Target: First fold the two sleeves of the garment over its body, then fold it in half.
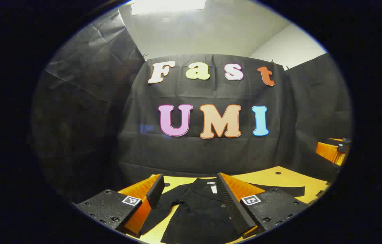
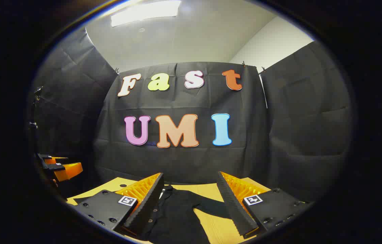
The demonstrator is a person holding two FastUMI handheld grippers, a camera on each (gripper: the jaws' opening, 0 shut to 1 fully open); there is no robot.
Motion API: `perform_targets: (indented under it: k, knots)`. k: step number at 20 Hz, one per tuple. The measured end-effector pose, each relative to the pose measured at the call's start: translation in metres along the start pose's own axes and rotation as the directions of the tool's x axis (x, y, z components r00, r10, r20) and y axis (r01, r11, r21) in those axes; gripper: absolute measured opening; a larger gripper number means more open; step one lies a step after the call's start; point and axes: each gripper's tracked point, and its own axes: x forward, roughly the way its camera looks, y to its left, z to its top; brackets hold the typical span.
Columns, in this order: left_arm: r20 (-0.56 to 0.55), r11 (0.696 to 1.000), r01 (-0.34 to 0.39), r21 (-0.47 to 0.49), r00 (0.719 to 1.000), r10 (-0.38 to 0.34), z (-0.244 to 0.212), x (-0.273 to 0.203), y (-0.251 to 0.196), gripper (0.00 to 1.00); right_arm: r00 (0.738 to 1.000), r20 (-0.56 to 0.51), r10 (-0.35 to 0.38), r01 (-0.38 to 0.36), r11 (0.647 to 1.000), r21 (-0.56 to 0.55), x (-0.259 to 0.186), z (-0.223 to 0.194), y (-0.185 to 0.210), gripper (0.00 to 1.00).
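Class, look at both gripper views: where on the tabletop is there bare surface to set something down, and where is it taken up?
Bare wood lies along the table at its far edge, between the black garment and the booth wall, and beyond its outstretched sleeve. In the right gripper view, there is a bare strip beside the garment's other sleeve. The middle is crowded: the garment lies spread there, with the open left gripper and right gripper over it.

- A yellow table top (image 1: pixel 279 179) with small round holes in its surface sits low in both views.
- Black cloth walls (image 2: pixel 299 118) hang creased around the booth, clipped along the top edge.
- A white ceiling (image 2: pixel 191 37) carries a bright rectangular light panel (image 2: pixel 145 12).
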Motion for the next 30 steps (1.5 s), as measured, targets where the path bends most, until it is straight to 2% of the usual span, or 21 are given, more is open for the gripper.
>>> perform_targets:
  k: [9, 21, 30]
  knots:
    - [-0.029, 1.000, -0.026, 0.009, 0.999, 0.026, -0.008, -0.003, 0.013, 0.92, 1.000, -0.021, -0.011, 0.011, 1.000, 0.008, 0.001, -0.010, 0.002, 1.00]
    - [-0.054, 0.999, -0.020, 0.036, 0.998, 0.022, -0.014, 0.000, 0.016, 0.92, 0.998, -0.060, -0.007, 0.008, 1.000, 0.008, 0.006, -0.024, 0.010, 0.98]
    - [-0.077, 0.998, -0.057, 0.020, 0.995, 0.058, -0.023, 0.004, 0.030, 0.92, 0.997, -0.078, -0.012, 0.011, 1.000, -0.006, 0.008, -0.028, 0.012, 1.00]
